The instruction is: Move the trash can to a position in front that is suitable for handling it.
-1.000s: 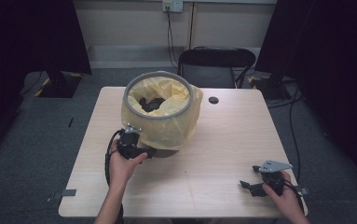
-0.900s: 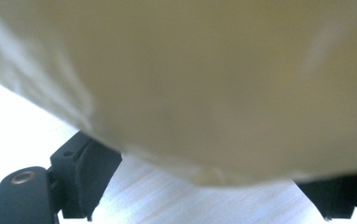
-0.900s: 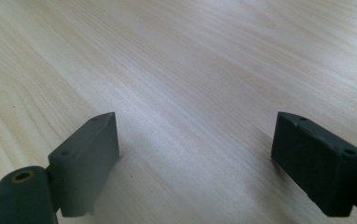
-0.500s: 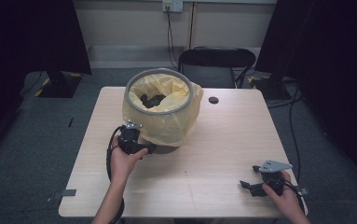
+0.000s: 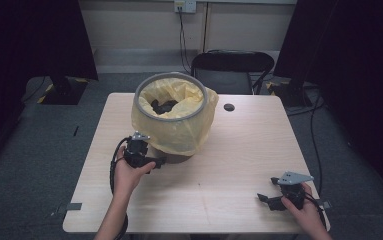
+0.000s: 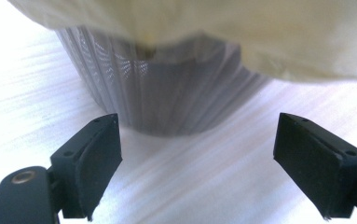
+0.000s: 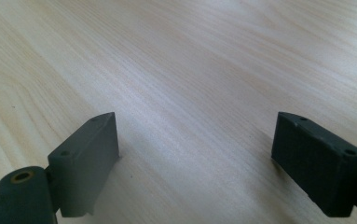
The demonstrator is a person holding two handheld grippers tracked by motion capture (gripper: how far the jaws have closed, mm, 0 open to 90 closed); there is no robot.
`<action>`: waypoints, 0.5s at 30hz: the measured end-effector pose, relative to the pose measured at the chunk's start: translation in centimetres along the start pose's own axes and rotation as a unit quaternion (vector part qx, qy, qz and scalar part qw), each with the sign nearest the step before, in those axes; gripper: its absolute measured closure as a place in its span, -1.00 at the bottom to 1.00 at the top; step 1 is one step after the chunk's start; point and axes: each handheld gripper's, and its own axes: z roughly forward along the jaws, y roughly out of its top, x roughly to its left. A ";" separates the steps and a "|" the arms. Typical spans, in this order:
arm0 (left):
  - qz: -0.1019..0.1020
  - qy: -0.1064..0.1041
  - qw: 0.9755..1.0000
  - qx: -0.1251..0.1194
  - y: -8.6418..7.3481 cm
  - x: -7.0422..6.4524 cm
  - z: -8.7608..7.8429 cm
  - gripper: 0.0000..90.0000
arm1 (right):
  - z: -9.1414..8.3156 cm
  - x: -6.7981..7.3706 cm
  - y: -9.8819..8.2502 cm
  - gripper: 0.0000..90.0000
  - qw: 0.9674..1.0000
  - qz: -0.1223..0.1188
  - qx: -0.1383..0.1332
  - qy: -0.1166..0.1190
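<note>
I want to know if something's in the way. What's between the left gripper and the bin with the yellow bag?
Nothing: in the left gripper view, bare table lies between the open left gripper and the grey bin.

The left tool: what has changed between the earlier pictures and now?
Little changed. The left tool shifted slightly along the near side of the bin, its jaws open near the base and gripping nothing. The yellow liner, the bin and the right tool on the table stayed put.

Lined bin blocking left gripper
</note>
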 end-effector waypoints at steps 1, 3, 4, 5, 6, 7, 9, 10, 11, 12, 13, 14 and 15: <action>0.003 -0.002 1.000 0.004 -0.1 0.0 -0.2 -0.68 | 0.0 0.0 0.0 -0.69 1.000 -0.001 0.000 0.000; 0.012 -0.011 1.000 0.016 -0.2 0.1 -0.3 -0.67 | 0.0 0.0 0.0 -0.69 1.000 0.000 0.000 0.000; 0.017 -0.010 1.000 0.024 -0.2 0.1 -0.4 -0.67 | 0.0 0.0 0.0 -0.69 1.000 0.000 0.000 0.000; 0.020 -0.009 0.999 0.028 -0.2 0.1 -0.5 -0.67 | 0.0 0.0 0.0 -0.69 1.000 -0.001 0.000 0.000; 0.017 -0.009 0.999 0.030 -0.3 0.1 -0.6 -0.67 | 0.0 0.0 0.0 -0.69 1.000 0.000 0.000 0.000; 0.015 -0.010 0.999 0.030 -0.3 0.2 -0.7 -0.67 | 0.0 0.0 0.0 -0.69 1.000 0.000 0.000 0.000; 0.014 -0.006 0.999 0.031 -0.4 0.3 -0.9 -0.67 | 0.0 0.0 0.0 -0.69 1.000 0.000 0.000 0.000; 0.014 -0.006 0.999 0.033 -0.4 0.3 -1.0 -0.67 | 0.0 0.0 0.0 -0.69 1.000 0.000 0.000 0.000; 0.013 -0.007 0.999 0.035 -0.5 0.4 -1.2 -0.67 | 0.0 0.0 0.0 -0.69 1.000 0.000 0.000 0.000; 0.012 -0.006 0.999 0.036 -0.6 0.4 -1.2 -0.67 | 0.0 0.0 0.0 -0.69 1.000 0.000 0.000 0.000; 0.014 -0.007 0.999 0.039 -0.6 0.5 -1.3 -0.67 | 0.0 0.0 0.0 -0.69 1.000 0.000 0.000 0.000; 0.012 -0.006 0.999 0.039 -0.7 0.5 -1.4 -0.67 | 0.0 0.0 0.0 -0.69 1.000 0.000 0.000 0.000; 0.013 -0.004 0.999 0.041 -0.8 0.6 -1.4 -0.67 | 0.0 0.0 0.0 -0.69 1.000 0.000 0.000 0.000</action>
